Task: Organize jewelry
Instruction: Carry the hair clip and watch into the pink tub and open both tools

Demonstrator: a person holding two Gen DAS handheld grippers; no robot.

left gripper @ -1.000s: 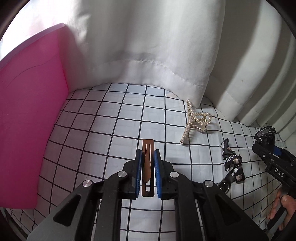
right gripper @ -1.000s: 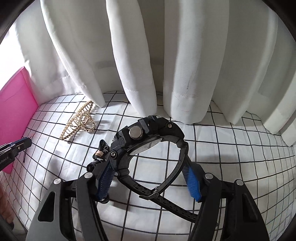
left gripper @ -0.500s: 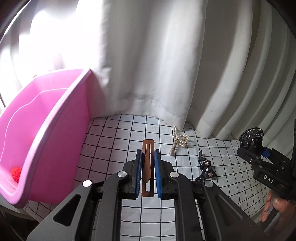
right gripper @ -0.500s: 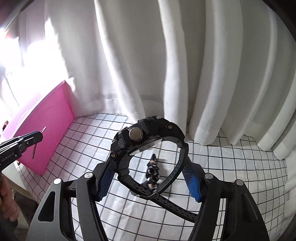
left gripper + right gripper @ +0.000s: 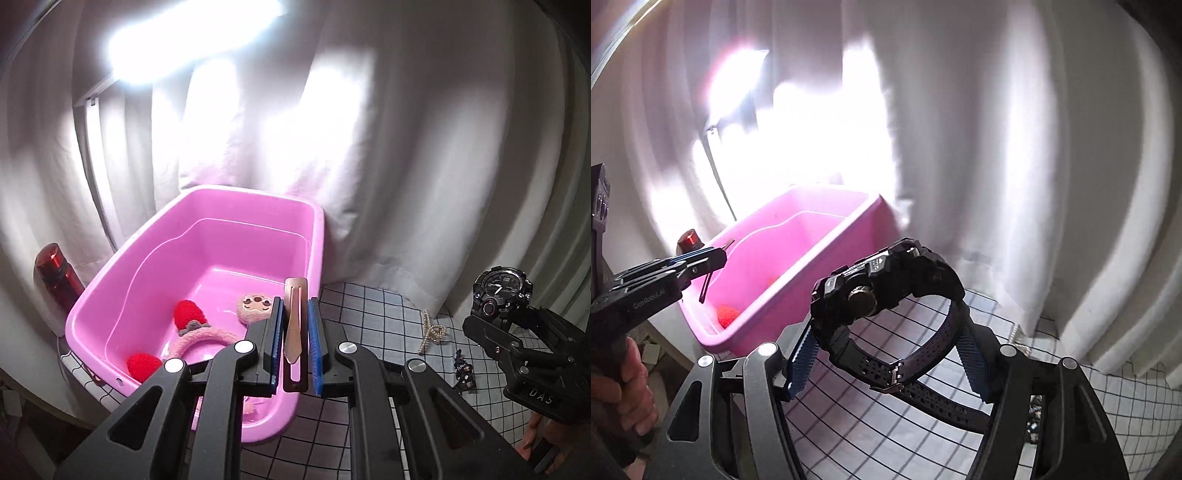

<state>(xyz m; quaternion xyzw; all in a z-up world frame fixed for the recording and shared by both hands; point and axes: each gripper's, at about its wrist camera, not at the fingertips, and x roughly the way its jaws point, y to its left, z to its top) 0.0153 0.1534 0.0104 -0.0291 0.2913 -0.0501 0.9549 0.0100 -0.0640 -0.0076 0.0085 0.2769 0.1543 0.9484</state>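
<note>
My left gripper (image 5: 295,308) is shut on a flat brown hair clip (image 5: 292,332), held upright over the near right rim of the pink tub (image 5: 207,229). My right gripper (image 5: 886,343) is shut on a black wristwatch (image 5: 882,280), its pads pressing the strap from both sides, above the checked cloth to the right of the tub (image 5: 827,266). The left wrist view shows that gripper (image 5: 495,321) and the watch (image 5: 500,286) at the right. The right wrist view shows the left gripper (image 5: 716,258) with the clip (image 5: 706,286) over the tub.
In the tub lie a pink headband with red pom-poms (image 5: 188,317) and a plush round piece (image 5: 256,306). On the checked cloth (image 5: 369,321) lie a pearl claw clip (image 5: 432,332) and a small black accessory (image 5: 463,373). A red bottle (image 5: 55,273) stands left; white curtains hang behind.
Both grippers rose from the cloth and swung left toward the pink tub, keeping the clip and the watch. The tub's inside has come into view.
</note>
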